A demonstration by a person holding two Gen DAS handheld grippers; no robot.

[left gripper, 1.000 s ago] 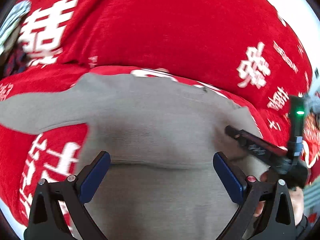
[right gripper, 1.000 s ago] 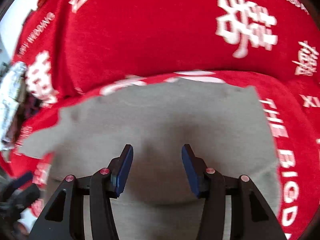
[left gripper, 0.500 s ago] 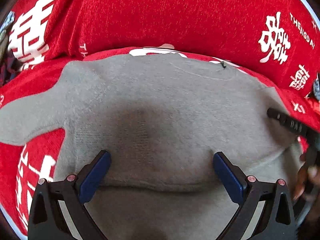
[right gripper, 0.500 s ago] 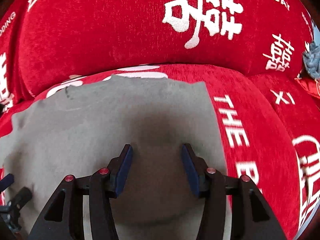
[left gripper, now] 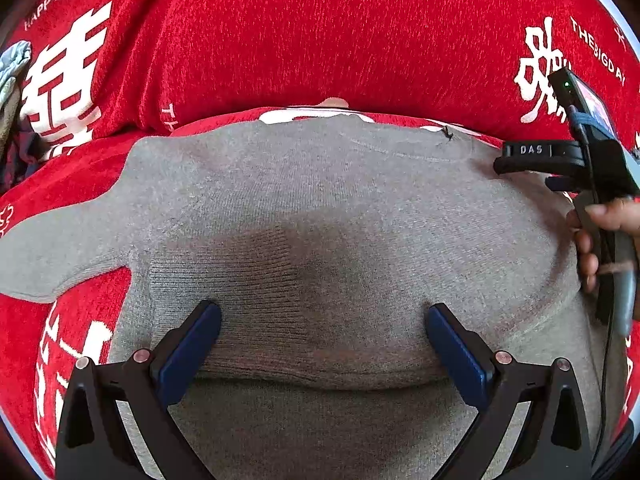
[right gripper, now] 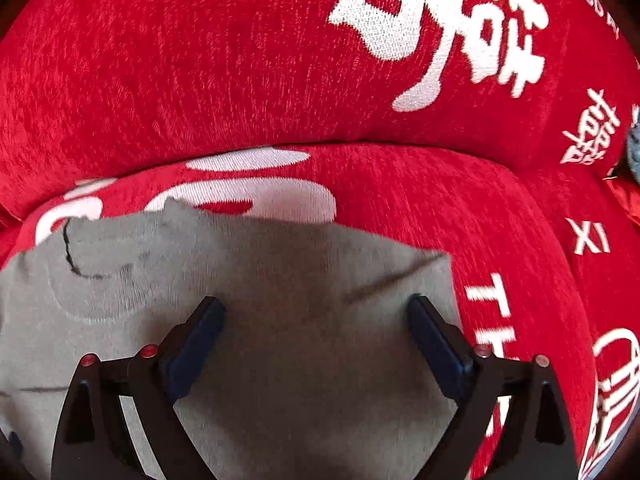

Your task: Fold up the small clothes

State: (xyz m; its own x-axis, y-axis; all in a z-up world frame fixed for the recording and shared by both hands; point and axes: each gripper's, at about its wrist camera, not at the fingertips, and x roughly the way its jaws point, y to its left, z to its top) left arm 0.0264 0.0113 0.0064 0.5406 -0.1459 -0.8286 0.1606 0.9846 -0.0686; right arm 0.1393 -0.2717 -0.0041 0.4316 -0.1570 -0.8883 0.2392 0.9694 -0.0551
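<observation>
Red sofa (left gripper: pixel 320 40) holds a grey sweater (left gripper: pixel 320 208); left gripper (left gripper: pixel 322 344) and right gripper (right gripper: pixel 316 340) both spread above it.

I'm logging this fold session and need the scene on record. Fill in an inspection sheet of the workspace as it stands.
Surface: red sofa cover with white characters and lettering, over seat and backrest.
Job's things: grey knit garment spread on the seat, one sleeve out to its side, ribbed hem folded up over the body.
Clutter: grey-blue cloth bundle at the far edge of the left wrist view; what it is cannot be told.
Grippers: left hand-held gripper open over the hem; right hand-held gripper open over the garment's other side; neither grips cloth.
Cables: thin dark cable down the right handle.
Surroundings: nothing seen beyond the sofa.
</observation>
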